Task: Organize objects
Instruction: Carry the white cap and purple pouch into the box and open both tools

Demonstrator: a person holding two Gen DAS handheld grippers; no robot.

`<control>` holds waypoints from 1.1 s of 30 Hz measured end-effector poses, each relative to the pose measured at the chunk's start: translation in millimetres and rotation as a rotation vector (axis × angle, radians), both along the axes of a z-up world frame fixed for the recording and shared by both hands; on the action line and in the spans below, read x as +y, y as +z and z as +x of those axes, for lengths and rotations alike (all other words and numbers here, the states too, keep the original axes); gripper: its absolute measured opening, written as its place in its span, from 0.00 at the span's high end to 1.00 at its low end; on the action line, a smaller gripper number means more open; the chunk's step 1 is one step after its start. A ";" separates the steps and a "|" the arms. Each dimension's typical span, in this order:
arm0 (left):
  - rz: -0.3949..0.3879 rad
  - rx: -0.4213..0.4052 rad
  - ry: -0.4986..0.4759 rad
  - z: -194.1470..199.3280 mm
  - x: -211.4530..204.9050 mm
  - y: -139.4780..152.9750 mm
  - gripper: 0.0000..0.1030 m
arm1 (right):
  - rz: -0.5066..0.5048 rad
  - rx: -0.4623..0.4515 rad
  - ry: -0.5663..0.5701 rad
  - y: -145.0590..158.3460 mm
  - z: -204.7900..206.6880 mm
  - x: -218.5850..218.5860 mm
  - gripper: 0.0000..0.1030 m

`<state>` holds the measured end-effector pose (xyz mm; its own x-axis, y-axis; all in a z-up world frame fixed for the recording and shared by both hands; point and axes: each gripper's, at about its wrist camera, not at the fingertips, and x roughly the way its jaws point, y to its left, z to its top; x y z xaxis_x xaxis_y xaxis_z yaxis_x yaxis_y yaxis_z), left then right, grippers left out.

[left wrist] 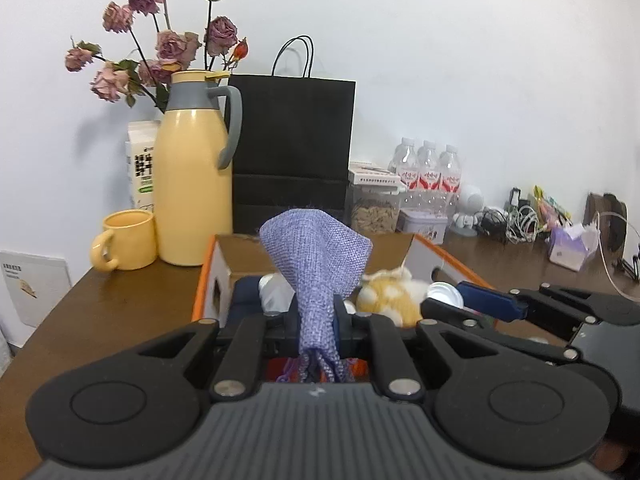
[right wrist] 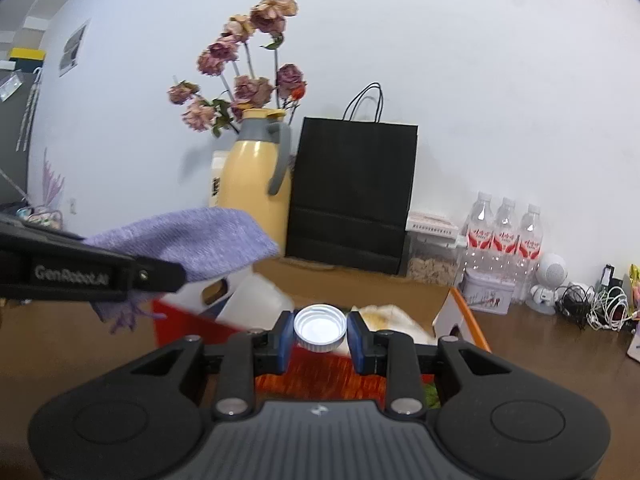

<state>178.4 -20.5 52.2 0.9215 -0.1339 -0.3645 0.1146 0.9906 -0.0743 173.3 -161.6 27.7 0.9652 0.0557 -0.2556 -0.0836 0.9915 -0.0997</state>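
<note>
Brown wooden tabletop [left wrist: 120, 300] spread beneath our left gripper [left wrist: 318, 320] in its own view, backed by a plain white wall [left wrist: 440, 60]. We had that gripper clamped on a purple woven pouch [left wrist: 316, 264], which stood up between the pads with its drawstrings trailing back toward the camera. Just beyond the fingertips sat an open cardboard box [left wrist: 424, 246] holding a yellow plush toy [left wrist: 386, 298]. Ahead and to the left stood a yellow mug [left wrist: 128, 240], a yellow thermos jug [left wrist: 194, 184] and dried roses [left wrist: 160, 40]; straight ahead a black paper bag [left wrist: 292, 148]; to the right three water bottles [left wrist: 428, 168] and a tangle of cables [left wrist: 516, 220].

From the right wrist view, we held our right gripper [right wrist: 320, 330] closed on a white screw cap [right wrist: 320, 327], pinched by its rim between the blue pads [right wrist: 285, 340], hollow side toward the camera, over the same box [right wrist: 460, 312]. To that gripper's left the other gripper carried the pouch [right wrist: 188, 242] above the table [right wrist: 540, 344]. Behind rose the jug [right wrist: 256, 176], the bag [right wrist: 352, 188] and the bottles [right wrist: 504, 236] along the white wall [right wrist: 480, 60].
</note>
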 end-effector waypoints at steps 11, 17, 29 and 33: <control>-0.061 0.072 0.008 92.8 -11.9 -4.1 0.87 | 0.066 0.054 -0.090 5.8 92.1 -24.7 0.74; -0.074 0.099 0.018 123.7 -13.4 -15.2 0.87 | 0.089 0.077 -0.106 -8.0 111.7 -33.6 0.74; -0.033 0.103 0.026 132.6 -17.2 -22.4 0.26 | 0.077 0.107 -0.145 -17.5 116.4 -40.5 0.51; 0.011 0.051 0.083 125.0 -18.5 -20.4 0.00 | 0.079 0.083 -0.175 -14.4 111.4 -44.7 0.03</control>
